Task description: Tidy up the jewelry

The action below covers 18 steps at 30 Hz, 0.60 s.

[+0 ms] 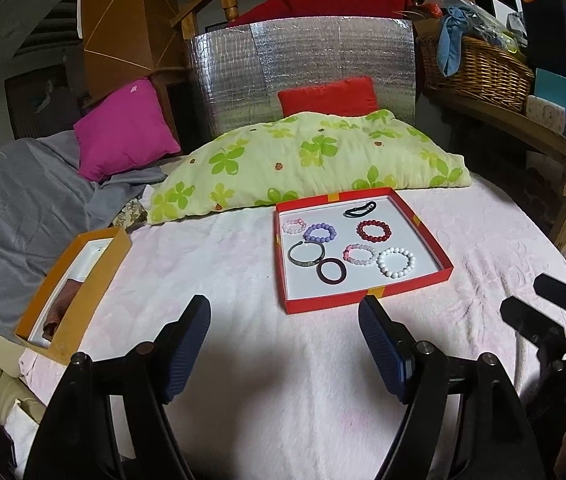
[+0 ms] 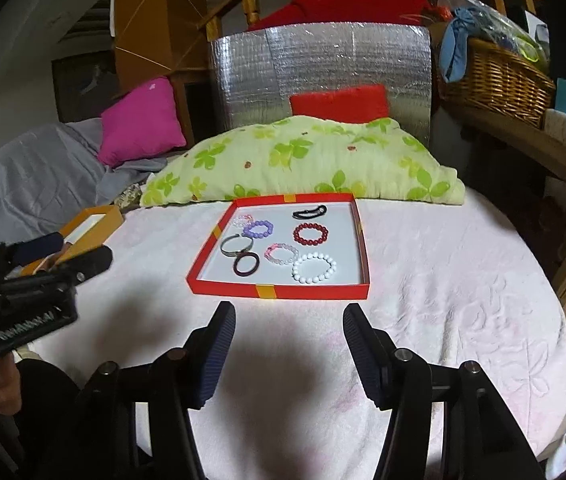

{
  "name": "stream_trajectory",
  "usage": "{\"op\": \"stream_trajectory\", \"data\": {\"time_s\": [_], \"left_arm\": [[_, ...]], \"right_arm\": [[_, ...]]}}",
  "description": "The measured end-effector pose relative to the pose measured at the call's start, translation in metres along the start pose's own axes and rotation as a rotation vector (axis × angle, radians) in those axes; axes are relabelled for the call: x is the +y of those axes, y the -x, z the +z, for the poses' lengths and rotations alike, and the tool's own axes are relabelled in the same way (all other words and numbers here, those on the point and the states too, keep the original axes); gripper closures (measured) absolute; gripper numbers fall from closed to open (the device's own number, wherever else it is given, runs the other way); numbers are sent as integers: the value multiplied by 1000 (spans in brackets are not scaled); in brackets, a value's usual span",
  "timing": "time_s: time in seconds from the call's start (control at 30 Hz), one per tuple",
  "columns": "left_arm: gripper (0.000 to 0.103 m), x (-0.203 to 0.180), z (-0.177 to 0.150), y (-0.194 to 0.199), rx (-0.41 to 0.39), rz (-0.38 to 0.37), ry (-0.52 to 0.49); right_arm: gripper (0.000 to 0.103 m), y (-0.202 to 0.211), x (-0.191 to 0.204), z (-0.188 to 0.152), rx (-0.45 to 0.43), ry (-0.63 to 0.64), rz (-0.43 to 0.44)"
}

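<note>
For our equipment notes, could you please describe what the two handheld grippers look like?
Both the left gripper and right gripper have black jointed linkage arms with round metal pivot pins and dark blue ribbed pads. The left's black body bears white lettering, too blurred to read.

The work surface is a bed covered with a pale pink embossed blanket (image 1: 243,360). At its far edge lies a green clover-print pillow (image 1: 315,160). Directly behind the pillow sits a red cushion (image 1: 327,96), backed by a silver foil panel (image 1: 303,60). Left of the pillow: a magenta cushion (image 1: 123,128) on grey fabric (image 1: 15,208). Right of the pillow: a wooden shelf (image 1: 523,128) bearing a wicker basket (image 1: 479,68). A wooden railing (image 1: 227,0) runs behind the panel.
</note>
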State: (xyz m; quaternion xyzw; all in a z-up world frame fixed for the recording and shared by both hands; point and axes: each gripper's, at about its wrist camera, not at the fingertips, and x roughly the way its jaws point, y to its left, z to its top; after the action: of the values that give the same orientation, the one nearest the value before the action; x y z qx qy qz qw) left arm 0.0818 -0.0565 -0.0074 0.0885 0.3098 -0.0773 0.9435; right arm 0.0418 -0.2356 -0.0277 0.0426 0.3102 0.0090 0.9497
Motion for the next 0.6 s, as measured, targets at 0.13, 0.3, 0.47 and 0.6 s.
{"op": "stream_trajectory", "data": {"time_s": [0.13,0.3,0.47,0.6], "left_arm": [[25,4,-3,10,2,8,13],[24,11,-5,25,-10,31,33],[24,13,-7,35,-18,36,41],[23,15,-7,46,-37,45,51]], "right_arm": [[43,13,5,2,-20,5,-6],[43,21,3,5,-15,-21,-28],[43,26,2,6,7,-51,-43],[43,27,3,6,45,-82,-75]]}}
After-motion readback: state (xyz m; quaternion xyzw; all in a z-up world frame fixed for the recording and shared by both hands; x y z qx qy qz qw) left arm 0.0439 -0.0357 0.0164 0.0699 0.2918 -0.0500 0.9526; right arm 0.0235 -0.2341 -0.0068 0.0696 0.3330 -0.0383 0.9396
